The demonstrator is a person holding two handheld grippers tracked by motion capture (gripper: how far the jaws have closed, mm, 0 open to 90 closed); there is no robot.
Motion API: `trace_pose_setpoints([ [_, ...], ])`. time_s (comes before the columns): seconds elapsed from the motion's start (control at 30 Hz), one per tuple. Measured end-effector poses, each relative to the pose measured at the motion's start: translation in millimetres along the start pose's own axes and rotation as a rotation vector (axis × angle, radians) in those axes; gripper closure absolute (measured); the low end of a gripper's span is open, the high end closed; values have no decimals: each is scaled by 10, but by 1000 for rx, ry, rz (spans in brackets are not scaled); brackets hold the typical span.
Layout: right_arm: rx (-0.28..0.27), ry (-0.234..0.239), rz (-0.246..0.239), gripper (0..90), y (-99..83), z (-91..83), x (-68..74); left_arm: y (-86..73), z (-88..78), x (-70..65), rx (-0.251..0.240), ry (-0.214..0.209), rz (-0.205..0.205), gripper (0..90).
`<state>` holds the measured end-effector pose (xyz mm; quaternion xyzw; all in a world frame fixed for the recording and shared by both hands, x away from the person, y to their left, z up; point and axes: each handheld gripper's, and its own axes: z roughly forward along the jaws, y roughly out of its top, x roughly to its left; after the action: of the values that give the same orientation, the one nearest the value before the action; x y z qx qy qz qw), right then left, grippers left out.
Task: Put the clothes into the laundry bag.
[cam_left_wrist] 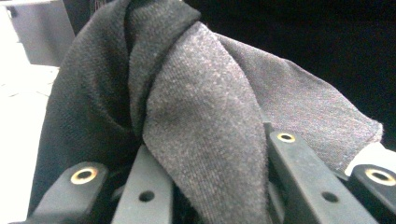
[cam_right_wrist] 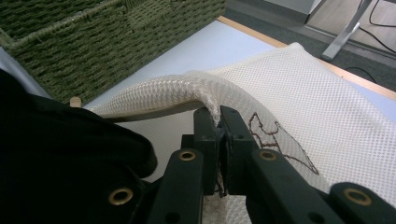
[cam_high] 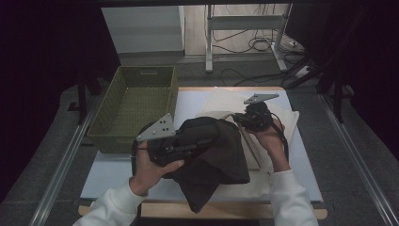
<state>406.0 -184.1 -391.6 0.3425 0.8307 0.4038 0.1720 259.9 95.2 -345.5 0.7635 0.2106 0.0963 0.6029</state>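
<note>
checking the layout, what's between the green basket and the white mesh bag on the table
A bare strip of the pale blue table top separates the basket from the mesh bag, seen in the right gripper view.

The high view looks forward and down over the table. Both gripper views sit close behind their jaws; all three share the dark cloth, at lower left of the right gripper view.

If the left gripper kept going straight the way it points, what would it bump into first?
Probably the mesh bag. The left gripper, already clamped on the dark cloth, points toward the bag's mouth, which the right gripper pinches open. Depth is hard to judge.
</note>
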Motion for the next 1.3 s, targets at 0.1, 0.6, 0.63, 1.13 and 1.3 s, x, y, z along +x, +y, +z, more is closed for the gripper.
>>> trace_pose_setpoints([
  [0.1, -6, 3, -1, 860, 9, -18, 6, -34, 56, 10, 6, -3, -8, 722],
  [0.6, -15, 16, 0, 861, 26, -54, 20, -194, 277, 170, 38, 23, -34, 721],
  [0.63, -16, 18, 0, 861, 28, -56, 22, -225, 308, 195, 47, 28, -39, 720],
  [1.13, -26, 23, -7, 860, 47, -87, 44, -516, 710, 314, 145, 31, -77, 716],
  [1.3, -24, 22, -11, 860, 51, -89, 54, -616, 887, 377, 176, 33, -97, 715],
])
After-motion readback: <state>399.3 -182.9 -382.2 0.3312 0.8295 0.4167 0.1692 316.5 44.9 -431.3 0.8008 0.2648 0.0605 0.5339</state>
